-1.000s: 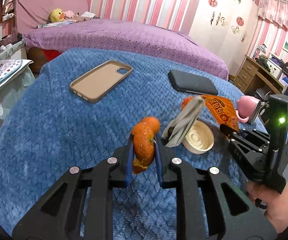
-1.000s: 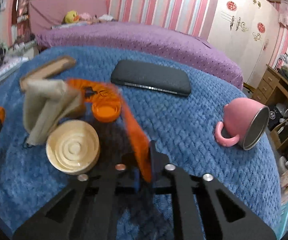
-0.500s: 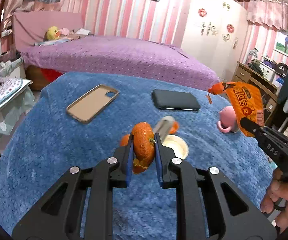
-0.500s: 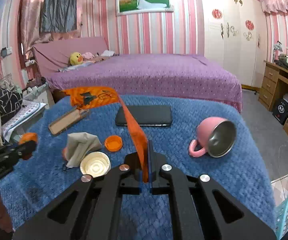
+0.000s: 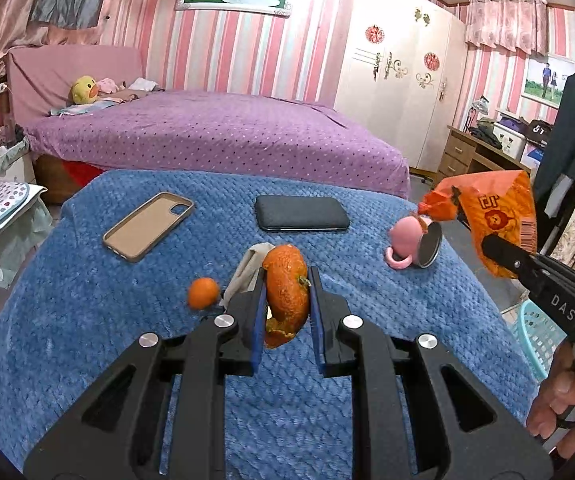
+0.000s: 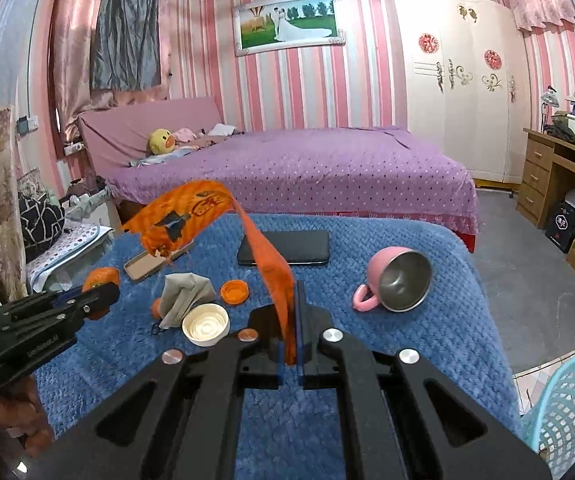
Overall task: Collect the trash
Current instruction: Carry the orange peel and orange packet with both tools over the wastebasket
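My left gripper [image 5: 286,312] is shut on a curled orange peel [image 5: 287,300] and holds it above the blue blanket [image 5: 87,280]. My right gripper [image 6: 289,320] is shut on an orange snack wrapper [image 6: 191,216], which hangs in the air; it also shows in the left wrist view [image 5: 495,216]. On the blanket lie a crumpled grey tissue [image 6: 185,296], a white lid [image 6: 205,325], an orange bottle cap [image 6: 234,291] and a small orange piece [image 5: 203,293]. A light blue mesh basket [image 6: 567,412] stands on the floor at the right.
A tan phone case [image 5: 149,225], a black phone [image 5: 301,219] and a tipped pink cup [image 6: 397,280] lie on the blanket. A purple bed [image 6: 307,168] is behind, a wooden desk [image 6: 559,184] at the right.
Both grippers have risen and drawn back from the blanket, carrying the peel and the wrapper. The wrapper has moved right, off the pile of trash.
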`<action>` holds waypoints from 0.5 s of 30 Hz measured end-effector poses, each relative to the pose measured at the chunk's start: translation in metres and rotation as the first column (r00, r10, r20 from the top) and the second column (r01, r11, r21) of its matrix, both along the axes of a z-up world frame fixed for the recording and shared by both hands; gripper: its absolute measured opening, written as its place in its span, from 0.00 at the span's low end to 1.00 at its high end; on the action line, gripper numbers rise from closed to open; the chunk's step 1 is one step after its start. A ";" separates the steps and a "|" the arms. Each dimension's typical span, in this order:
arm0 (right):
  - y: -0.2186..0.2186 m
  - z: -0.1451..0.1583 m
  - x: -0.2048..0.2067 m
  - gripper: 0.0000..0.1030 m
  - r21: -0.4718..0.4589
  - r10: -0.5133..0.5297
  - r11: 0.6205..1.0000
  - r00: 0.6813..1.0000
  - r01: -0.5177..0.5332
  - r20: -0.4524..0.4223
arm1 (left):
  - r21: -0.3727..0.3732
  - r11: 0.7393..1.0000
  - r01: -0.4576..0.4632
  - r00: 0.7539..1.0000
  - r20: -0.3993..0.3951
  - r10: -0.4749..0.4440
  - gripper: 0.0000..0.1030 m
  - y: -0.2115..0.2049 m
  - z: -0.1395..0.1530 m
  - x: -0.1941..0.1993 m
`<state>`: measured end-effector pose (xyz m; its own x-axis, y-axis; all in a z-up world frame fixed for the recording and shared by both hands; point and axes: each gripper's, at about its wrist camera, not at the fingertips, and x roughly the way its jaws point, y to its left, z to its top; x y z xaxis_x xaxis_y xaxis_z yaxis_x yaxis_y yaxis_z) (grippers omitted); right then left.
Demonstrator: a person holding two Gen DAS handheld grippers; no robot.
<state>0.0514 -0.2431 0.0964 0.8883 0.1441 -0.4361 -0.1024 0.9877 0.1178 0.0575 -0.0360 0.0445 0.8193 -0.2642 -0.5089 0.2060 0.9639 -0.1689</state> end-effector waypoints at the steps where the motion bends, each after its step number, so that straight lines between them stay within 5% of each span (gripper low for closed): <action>1: -0.002 0.001 -0.002 0.03 0.002 -0.001 1.000 1.000 0.001 0.002 | -0.001 1.000 0.000 1.000 0.003 0.000 0.17 -0.001 0.001 -0.001; 15: -0.037 0.017 -0.023 0.03 0.040 -0.037 0.999 0.999 0.036 0.039 | 0.002 0.999 0.035 0.999 0.027 -0.035 0.17 -0.025 0.012 -0.014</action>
<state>0.0279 -0.2797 0.1138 0.9096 0.1275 -0.3953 -0.0716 0.9856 0.1531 0.0440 -0.0609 0.0561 0.8232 -0.2920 -0.4870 0.2438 0.9563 -0.1612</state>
